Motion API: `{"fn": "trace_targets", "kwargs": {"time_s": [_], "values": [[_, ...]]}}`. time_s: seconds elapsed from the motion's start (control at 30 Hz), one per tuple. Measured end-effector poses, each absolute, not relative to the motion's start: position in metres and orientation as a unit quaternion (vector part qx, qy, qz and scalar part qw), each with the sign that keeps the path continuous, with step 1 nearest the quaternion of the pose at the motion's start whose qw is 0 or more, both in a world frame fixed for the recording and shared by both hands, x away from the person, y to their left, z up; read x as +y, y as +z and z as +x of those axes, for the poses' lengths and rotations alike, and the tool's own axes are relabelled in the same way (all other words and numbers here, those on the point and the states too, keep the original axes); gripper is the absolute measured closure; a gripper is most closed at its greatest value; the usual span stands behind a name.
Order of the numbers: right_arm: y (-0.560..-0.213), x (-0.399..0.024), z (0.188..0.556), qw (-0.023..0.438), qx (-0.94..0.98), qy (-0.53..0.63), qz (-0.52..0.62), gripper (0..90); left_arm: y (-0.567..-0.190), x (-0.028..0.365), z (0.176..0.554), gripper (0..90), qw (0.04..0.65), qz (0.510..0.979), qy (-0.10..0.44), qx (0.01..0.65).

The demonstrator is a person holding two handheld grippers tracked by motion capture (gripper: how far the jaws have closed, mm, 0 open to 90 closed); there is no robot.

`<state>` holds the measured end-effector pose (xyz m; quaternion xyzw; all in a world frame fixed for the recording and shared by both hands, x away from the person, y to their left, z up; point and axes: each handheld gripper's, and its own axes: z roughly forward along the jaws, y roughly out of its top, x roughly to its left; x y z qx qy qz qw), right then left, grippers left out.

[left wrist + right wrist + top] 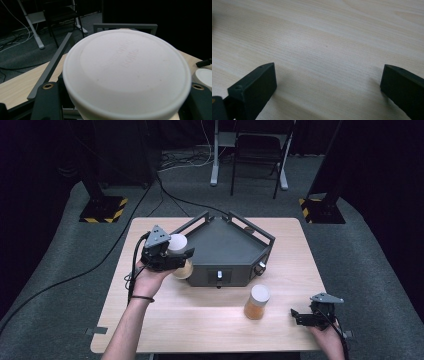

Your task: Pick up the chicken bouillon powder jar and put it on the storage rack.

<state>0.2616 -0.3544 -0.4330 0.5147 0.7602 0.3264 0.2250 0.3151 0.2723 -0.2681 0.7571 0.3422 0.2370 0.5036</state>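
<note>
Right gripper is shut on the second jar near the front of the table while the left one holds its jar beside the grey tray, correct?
Not quite. The right gripper is open and empty: the right gripper view shows its jaws wide apart over bare table. In the high view the second jar stands free. The left gripper does hold its jar beside the grey tray.

A jar (pixel 257 301) stands on the table (pixel 200 320) before the tray (pixel 227 250), right of centre.
</note>
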Motion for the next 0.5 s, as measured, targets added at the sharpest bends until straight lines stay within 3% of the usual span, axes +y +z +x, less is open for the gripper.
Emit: {"fn": "trace_targets", "kwargs": {"time_s": [0.5], "values": [[-0.433,-0.355,0.262,0.225,0.761,0.327,0.514,0.0,-0.261,0.252,0.337,33.3,0.498,0.750,0.255,0.353]]}}
